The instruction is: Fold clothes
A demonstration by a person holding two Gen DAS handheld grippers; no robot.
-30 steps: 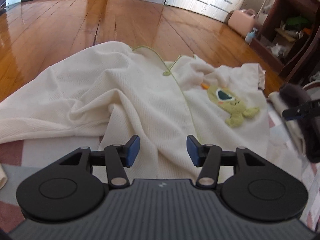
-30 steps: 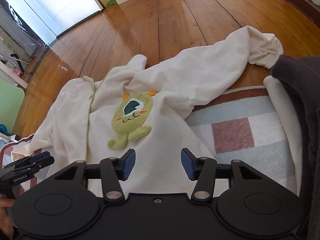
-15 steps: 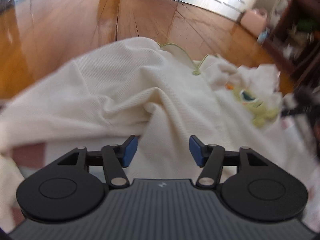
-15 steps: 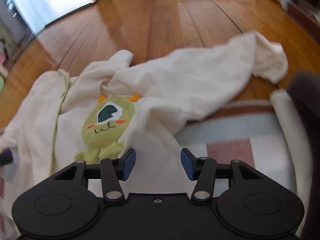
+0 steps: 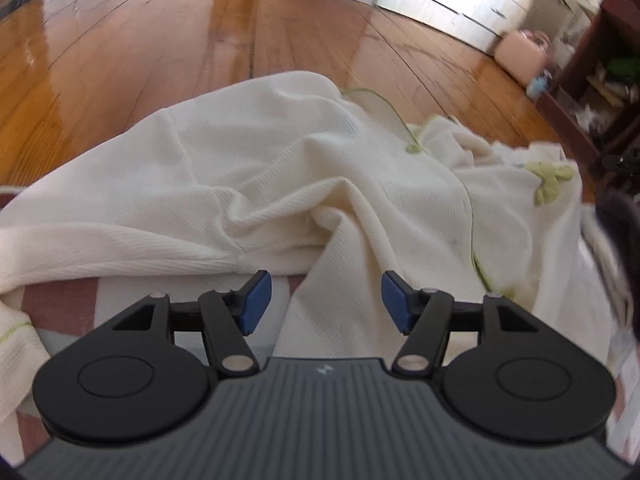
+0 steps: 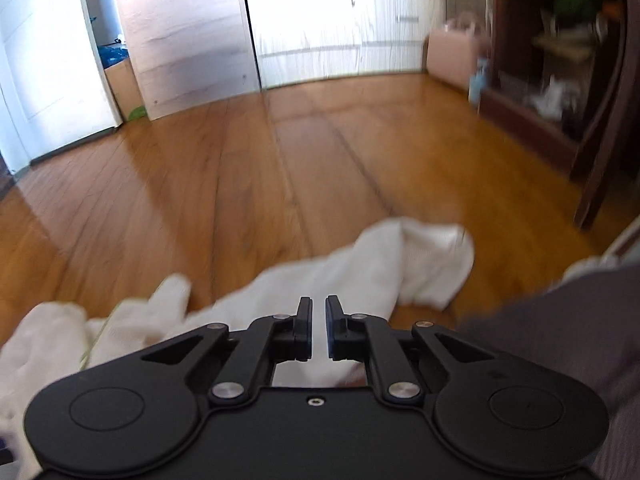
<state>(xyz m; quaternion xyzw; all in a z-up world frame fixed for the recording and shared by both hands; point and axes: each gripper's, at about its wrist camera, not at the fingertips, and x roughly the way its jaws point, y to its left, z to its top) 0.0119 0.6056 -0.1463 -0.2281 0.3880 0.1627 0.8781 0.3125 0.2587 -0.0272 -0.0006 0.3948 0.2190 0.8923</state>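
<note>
One cream knitted garment (image 5: 280, 184) lay crumpled across a striped rug's (image 5: 60, 300) far edge and the wooden floor (image 5: 160, 40).
It carried green piping and one green appliqué figure (image 5: 550, 180). The left gripper (image 5: 326, 306) had just been widening, empty; the right gripper (image 6: 315, 330) had just been narrowing to a slit, nothing visibly pinched.

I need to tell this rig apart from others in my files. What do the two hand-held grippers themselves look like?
Both are black plastic. The left gripper has blue pads on its fingertips, black linkage arms with silver pivot pins, two round black discs, and a ribbed grey body bearing a small white mark. The right gripper has the same linkages, pins and discs, a smooth black body and one central screw.
</note>
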